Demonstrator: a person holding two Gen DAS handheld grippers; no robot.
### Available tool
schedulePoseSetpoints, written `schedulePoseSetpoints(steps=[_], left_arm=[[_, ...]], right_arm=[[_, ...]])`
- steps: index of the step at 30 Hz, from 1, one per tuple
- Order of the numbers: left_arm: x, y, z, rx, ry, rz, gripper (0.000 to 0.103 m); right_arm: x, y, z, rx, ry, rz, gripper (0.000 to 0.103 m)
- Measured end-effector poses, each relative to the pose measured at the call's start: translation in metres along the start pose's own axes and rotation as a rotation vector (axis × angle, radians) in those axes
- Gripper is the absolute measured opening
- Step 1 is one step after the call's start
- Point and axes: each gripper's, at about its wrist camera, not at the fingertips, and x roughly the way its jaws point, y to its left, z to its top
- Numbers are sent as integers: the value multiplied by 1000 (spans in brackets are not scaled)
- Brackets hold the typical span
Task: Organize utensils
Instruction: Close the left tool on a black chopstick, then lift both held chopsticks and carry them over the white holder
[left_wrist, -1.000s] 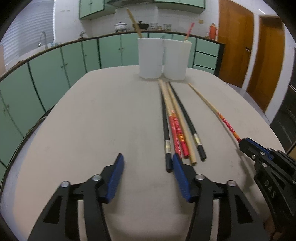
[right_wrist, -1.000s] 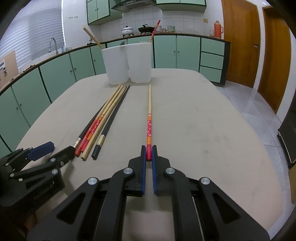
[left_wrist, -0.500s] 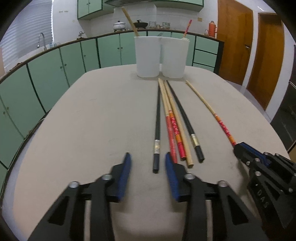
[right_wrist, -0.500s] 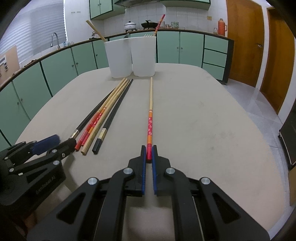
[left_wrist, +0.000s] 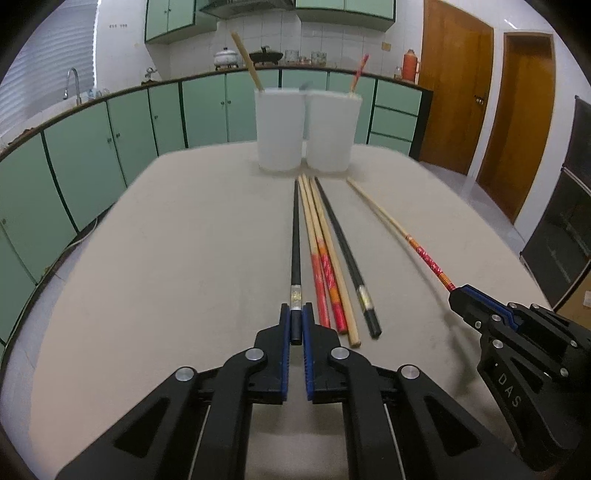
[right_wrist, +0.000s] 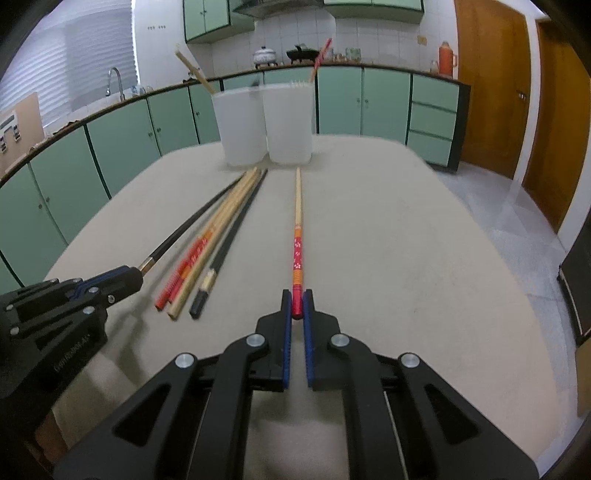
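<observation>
L gripper (left_wrist: 296, 320) clamps black chopstick (left_wrist: 295, 236) butt, R gripper (right_wrist: 297, 305) at 3 o'clock clamps red-handled chopstick (right_wrist: 297, 236), white holders (left_wrist: 280, 129) at 12 o'clock

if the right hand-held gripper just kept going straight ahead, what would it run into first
Probably the right-hand white container. The right hand-held gripper is shut on the red-handled chopstick, which points straight at that container's base with only bare table between. Depth is hard to judge through the fisheye.

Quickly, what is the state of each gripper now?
Left gripper: closed on the black chopstick.
Right gripper: closed on the red-ended chopstick.
</observation>
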Motion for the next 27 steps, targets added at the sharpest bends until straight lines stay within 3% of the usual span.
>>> schedulePoseSetpoints(steps=[12,27], left_arm=[[-50,0,53,26,-166,4,6],[-66,21,142,15,-320,-28,6]], right_arm=[[-40,-9,41,-28,-118,6,5],[-60,-34,143,-39,-182,51,5]])
